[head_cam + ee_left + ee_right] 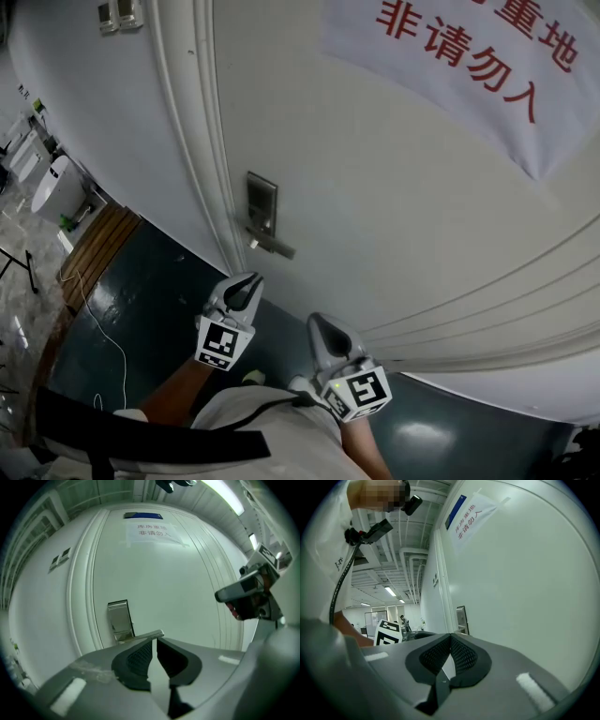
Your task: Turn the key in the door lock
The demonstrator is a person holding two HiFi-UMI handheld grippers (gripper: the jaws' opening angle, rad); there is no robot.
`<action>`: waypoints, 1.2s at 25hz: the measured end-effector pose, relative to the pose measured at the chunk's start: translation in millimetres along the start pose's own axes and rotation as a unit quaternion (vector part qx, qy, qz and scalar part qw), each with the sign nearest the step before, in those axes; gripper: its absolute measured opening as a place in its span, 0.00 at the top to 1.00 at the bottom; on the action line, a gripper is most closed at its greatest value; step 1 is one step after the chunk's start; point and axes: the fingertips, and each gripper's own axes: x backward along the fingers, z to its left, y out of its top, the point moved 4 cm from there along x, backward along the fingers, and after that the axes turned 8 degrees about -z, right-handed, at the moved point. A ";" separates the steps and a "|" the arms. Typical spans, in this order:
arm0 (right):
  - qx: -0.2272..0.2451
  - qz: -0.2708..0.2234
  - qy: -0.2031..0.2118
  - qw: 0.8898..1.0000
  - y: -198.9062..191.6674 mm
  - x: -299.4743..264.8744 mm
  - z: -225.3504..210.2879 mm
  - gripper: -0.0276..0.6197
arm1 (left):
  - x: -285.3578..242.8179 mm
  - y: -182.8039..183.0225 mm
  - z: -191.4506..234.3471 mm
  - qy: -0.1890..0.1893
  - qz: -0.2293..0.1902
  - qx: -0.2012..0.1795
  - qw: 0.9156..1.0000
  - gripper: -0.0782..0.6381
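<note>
- The lock plate (262, 201) is a rectangular strip of polished metal on the smooth white door (394, 206), centre-left in the head view.
- A flat lever handle (272, 247) projects at its lower end.
- The left gripper (247, 284) has ribbed dark pads slightly parted with nothing between them. It sits just below the handle, apart from it.
- The right gripper (321, 323) has its pads closed together and empty. It sits at lower centre, facing bare door panel.

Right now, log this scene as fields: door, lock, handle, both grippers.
door: white, sign with red print
lock: metal plate near door's edge; no key visible
handle: lever at plate's foot
left gripper: fingers slightly apart, empty, pointed at handle
right gripper: fingers together, empty
</note>
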 end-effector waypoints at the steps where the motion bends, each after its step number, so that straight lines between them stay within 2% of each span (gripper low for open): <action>1: 0.000 0.002 0.008 1.000 0.0 -0.6 -0.6 0.94 | -1.8 -6.0 0.0 0.001 0.007 -0.023 1.000 0.84; 3: 0.002 0.005 0.024 1.000 -0.4 -1.7 -1.2 0.94 | -6.3 -21.6 0.9 0.001 0.026 -0.074 0.997 0.84; 6: 0.003 0.011 0.045 0.999 -2.9 -4.3 -1.8 0.94 | -14.9 -40.7 6.4 -0.004 0.056 -0.149 0.987 0.80; 11: 0.010 0.023 0.058 0.998 -10.7 -11.6 -6.8 0.94 | -33.2 -64.9 22.0 0.006 0.090 -0.223 0.971 0.72; 14: 0.014 0.030 0.056 0.998 -16.8 -17.6 -9.3 0.94 | -43.6 -76.3 31.4 0.009 0.106 -0.286 0.952 0.67; 18: 0.022 0.040 0.056 0.997 -25.8 -25.5 -9.8 0.94 | -57.8 -91.0 39.6 -0.002 0.127 -0.371 0.920 0.61; 20: 0.022 0.044 0.057 0.997 -28.2 -28.2 -8.0 0.94 | -63.9 -100.0 42.9 -0.013 0.138 -0.391 0.910 0.61; 26: 0.020 0.050 0.053 0.997 -32.0 -29.8 -5.5 0.94 | -78.4 -110.7 52.6 -0.015 0.146 -0.428 0.892 0.61; 28: 0.019 0.052 0.050 0.997 -33.8 -30.0 -6.1 0.94 | -82.7 -113.9 52.6 -0.016 0.149 -0.433 0.889 0.61; 30: 0.019 0.052 0.048 0.997 -34.5 -30.6 -6.1 0.94 | -84.8 -115.4 52.4 -0.014 0.149 -0.429 0.891 0.62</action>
